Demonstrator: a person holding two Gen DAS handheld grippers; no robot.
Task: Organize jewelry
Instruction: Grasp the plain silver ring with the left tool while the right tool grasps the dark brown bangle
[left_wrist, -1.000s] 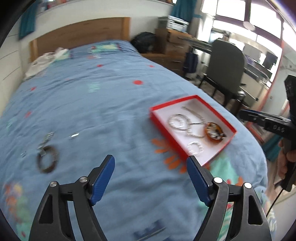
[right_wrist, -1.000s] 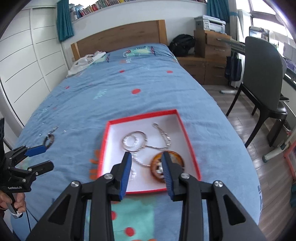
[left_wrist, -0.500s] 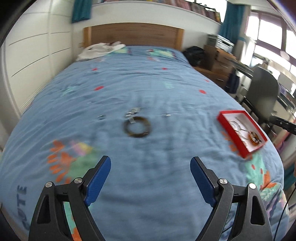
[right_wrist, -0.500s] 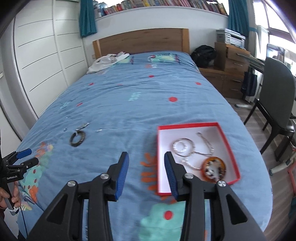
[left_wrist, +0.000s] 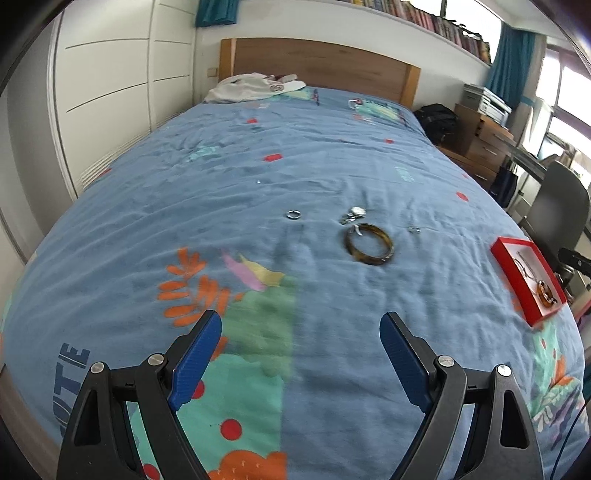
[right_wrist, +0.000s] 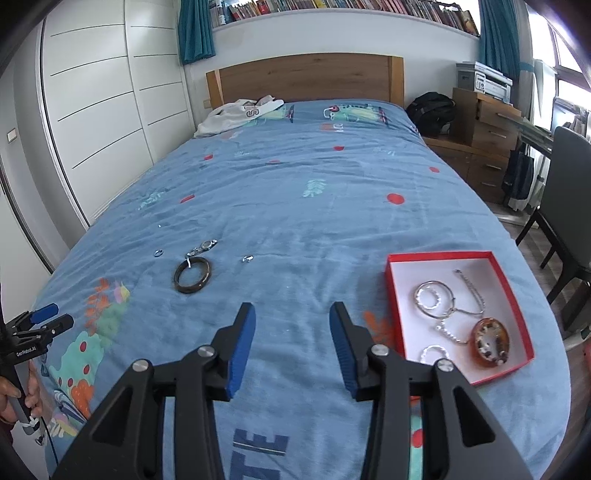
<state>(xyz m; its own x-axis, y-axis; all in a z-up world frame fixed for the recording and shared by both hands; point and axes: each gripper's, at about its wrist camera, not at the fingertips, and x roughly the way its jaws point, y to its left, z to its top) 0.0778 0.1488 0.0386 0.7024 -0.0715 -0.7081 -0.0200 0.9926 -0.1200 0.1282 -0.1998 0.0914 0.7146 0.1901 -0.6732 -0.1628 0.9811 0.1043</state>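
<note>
A dark brown bangle lies on the blue bedspread, also in the right wrist view. Beside it lie a small silver ring, a silver watch-like piece and a small silver bit. A red box with a white inside holds silver bangles, chains and an amber pendant; it shows at the right in the left wrist view. My left gripper is open and empty, well short of the bangle. My right gripper is open and empty, left of the box.
White clothing lies by the wooden headboard. A white wardrobe stands to the left. A black bag, wooden drawers and a grey chair stand to the right of the bed.
Both views have swung left and pulled back. The bangle now lies ahead of the left gripper, and the box has slid to the right of both views. The right gripper has opened wider.
</note>
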